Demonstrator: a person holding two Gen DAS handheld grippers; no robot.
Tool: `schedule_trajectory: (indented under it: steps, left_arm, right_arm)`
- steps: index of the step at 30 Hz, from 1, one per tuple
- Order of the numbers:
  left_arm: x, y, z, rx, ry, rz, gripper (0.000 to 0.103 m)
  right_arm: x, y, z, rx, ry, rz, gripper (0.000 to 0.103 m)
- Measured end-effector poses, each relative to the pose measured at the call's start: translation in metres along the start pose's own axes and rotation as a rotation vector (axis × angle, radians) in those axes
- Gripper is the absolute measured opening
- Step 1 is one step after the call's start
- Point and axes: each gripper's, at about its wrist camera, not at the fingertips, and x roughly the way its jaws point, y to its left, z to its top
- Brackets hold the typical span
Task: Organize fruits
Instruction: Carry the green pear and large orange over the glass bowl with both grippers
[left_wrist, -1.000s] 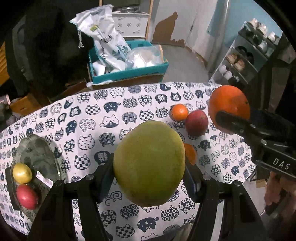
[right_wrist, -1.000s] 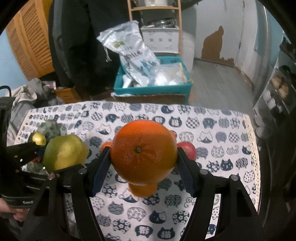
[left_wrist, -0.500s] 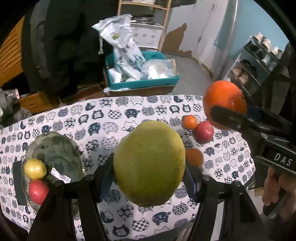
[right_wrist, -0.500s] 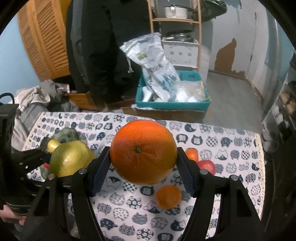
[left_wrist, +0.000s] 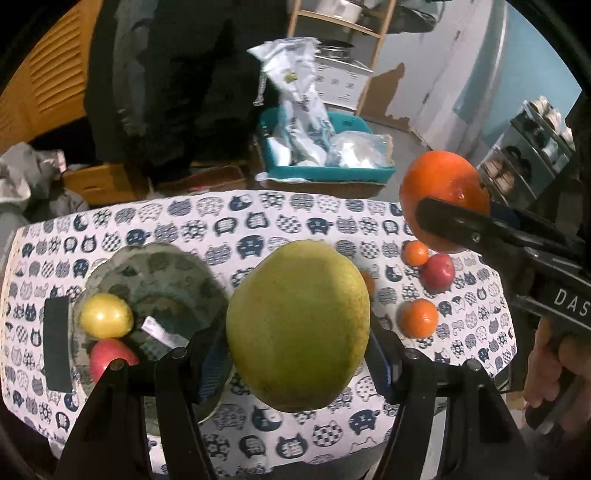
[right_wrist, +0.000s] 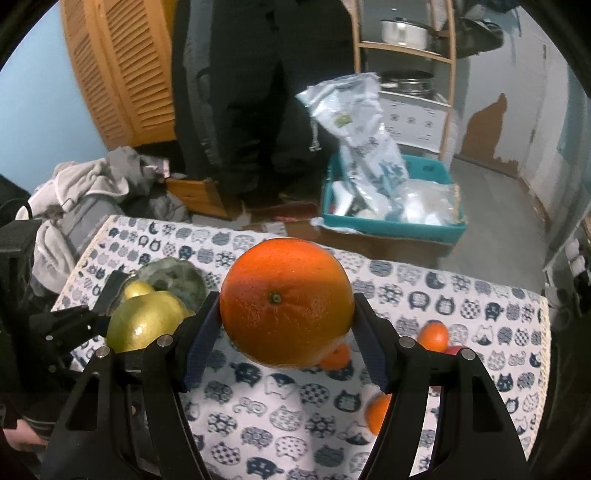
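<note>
Left gripper (left_wrist: 297, 354) clamped on a big green-yellow fruit (left_wrist: 297, 334), held above the cat-print tablecloth (left_wrist: 258, 229). Right gripper (right_wrist: 286, 332) clamped on a large orange (right_wrist: 286, 301), also off the table. Glass bowl (left_wrist: 155, 280) sits on the cloth at the left, with a yellow fruit (left_wrist: 106, 315) and a red one (left_wrist: 110, 356) inside, the red one partly behind a finger. Loose on the right: two small oranges (left_wrist: 418, 317), one red fruit (left_wrist: 437, 272); another orange piece mostly hidden behind the green fruit. Right hand (left_wrist: 554, 365) cut off at frame edge. Background blurred.
</note>
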Motion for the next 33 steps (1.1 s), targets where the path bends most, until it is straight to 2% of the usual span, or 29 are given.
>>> schedule_trajectory:
  steps: [16,28,33]
  left_arm:
    - [-0.001,0.077,-0.016,-0.118,0.017,0.050,0.067]
    - [0.039,0.122,-0.039,-0.233,0.122,0.109,0.068]
    - [0.057,0.134,-0.051,-0.285,0.185,0.105,0.068]
  right_arm:
    - [0.044,0.065,0.017,-0.064,0.054,0.075,0.069]
    - [0.090,0.099,0.010,-0.107,0.134,0.121,0.069]
    - [0.109,0.106,0.003,-0.118,0.178,0.132,0.069]
